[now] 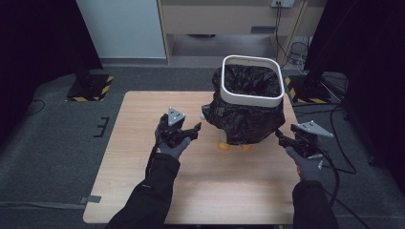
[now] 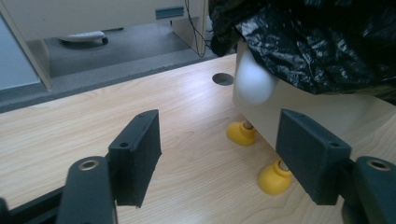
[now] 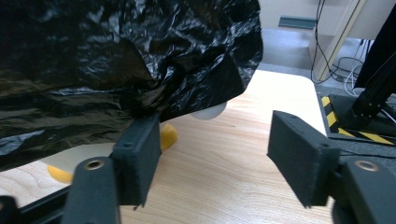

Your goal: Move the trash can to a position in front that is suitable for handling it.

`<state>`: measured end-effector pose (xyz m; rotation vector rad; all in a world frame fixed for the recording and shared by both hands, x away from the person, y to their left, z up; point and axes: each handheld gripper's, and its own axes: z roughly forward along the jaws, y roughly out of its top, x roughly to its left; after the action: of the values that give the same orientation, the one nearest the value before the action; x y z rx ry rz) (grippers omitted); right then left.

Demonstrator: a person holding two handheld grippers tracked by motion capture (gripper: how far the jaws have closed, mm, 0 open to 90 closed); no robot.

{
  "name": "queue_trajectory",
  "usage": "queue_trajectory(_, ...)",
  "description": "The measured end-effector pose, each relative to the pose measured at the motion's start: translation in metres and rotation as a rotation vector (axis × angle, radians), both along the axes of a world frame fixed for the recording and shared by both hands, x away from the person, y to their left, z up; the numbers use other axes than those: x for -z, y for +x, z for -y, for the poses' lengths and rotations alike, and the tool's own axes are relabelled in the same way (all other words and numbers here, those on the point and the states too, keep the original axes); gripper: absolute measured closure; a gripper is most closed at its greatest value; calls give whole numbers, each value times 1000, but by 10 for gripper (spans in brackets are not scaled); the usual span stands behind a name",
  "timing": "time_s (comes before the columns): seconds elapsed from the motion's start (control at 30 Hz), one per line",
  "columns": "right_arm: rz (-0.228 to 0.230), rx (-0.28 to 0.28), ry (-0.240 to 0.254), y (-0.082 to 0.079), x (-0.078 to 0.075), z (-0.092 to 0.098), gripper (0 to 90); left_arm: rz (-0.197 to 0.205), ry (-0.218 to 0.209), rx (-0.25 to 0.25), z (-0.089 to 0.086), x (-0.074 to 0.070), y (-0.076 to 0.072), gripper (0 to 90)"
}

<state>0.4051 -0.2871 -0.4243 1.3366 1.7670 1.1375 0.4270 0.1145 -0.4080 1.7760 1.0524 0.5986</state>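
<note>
A white bin [image 1: 224,131] on yellow feet [image 1: 223,146] stands at the back right of the wooden table [image 1: 143,143]. A black bag [image 1: 246,117] lines it and hangs down its outside, held by a white rim ring [image 1: 251,98]. My left gripper [image 1: 197,128] is open just left of the bin. In the left gripper view its jaws [image 2: 217,154] have nothing between them and face the bin's wall [image 2: 299,105] and feet [image 2: 241,133]. My right gripper [image 1: 279,136] is open at the bin's right side. In the right gripper view [image 3: 217,154] the bag's hem [image 3: 140,84] hangs right above its left jaw.
A round cable hole [image 2: 223,78] is in the table beyond the bin. Striped floor bases [image 1: 90,88] [image 1: 305,90] flank the table's far corners. A cabinet [image 1: 215,19] and cables [image 1: 298,50] lie behind. The right table edge [image 1: 291,143] runs close to my right hand.
</note>
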Motion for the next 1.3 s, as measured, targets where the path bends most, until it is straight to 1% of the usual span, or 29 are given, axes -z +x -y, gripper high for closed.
queue_trajectory(0.03, -7, 4, 0, 1, 1, -1, 386, -7, -7, 6, 2, 2, 2, 322)
queue_trajectory(0.1, -11, 1, 15, 4, 3, -3, 424, -13, -6, 15, 6, 5, 4, 329)
queue_trajectory(0.17, -6, -2, 19, 7, 3, -5, 454, -8, -17, 22, 10, 7, 6, 337)
queue_trajectory(0.23, -4, 7, 39, 10, 3, -3, 481, -6, -17, 24, 14, 6, 9, 346)
queue_trajectory(0.33, -3, 3, 52, 13, 3, -1, 490, -1, -15, 25, 16, 5, 11, 350)
queue_trajectory(0.4, 4, -19, 64, 14, 4, -1, 510, 6, -19, 31, 17, 4, 13, 357)
queue_trajectory(0.47, 6, -25, 66, 15, 4, -1, 512, 10, -17, 31, 18, 3, 15, 367)
queue_trajectory(0.5, 7, -36, 75, 16, 3, 0, 512, 9, -18, 33, 18, 2, 16, 384)
queue_trajectory(0.6, 11, -42, 78, 18, 3, 0, 510, 2, -22, 33, 20, 3, 18, 394)
queue_trajectory(0.63, 16, -47, 79, 19, 3, -1, 510, 1, -26, 35, 20, 3, 19, 407)
queue_trajectory(0.67, 10, -49, 77, 19, 2, -1, 512, 1, -29, 35, 21, 4, 20, 423)
queue_trajectory(0.7, 12, -55, 87, 20, 3, -1, 512, 2, -28, 40, 22, 4, 20, 432)
queue_trajectory(0.73, 14, -62, 84, 22, 3, -1, 515, 4, -25, 44, 23, 4, 20, 446)
queue_trajectory(0.8, 12, -65, 99, 23, 3, -1, 527, 10, -34, 54, 24, 3, 20, 470)
queue_trajectory(0.87, 5, -74, 91, 23, 2, -1, 540, 10, -29, 65, 24, 1, 20, 499)
queue_trajectory(0.9, 9, -79, 89, 24, 2, -1, 542, 10, -33, 70, 25, 0, 21, 531)
queue_trajectory(0.93, 10, -81, 94, 25, 2, 0, 544, 11, -36, 77, 25, -1, 21, 531)
queue_trajectory(1.03, 4, -85, 104, 26, 2, 0, 547, 16, -40, 90, 27, -3, 20, 595)
queue_trajectory(1.1, 7, -86, 105, 26, 2, 0, 550, 18, -36, 85, 28, -3, 20, 603)
queue_trajectory(1.13, 2, -86, 100, 26, 2, 1, 554, 16, -39, 85, 28, -3, 20, 605)
queue_trajectory(1.2, 2, -89, 110, 25, 1, 1, 566, 14, -47, 84, 27, -4, 20, 611)
queue_trajectory(1.23, 2, -90, 113, 25, 1, 1, 578, 18, -54, 91, 27, -4, 20, 618)
queue_trajectory(1.3, 6, -93, 115, 24, 0, 1, 596, 17, -79, 90, 25, -7, 18, 634)
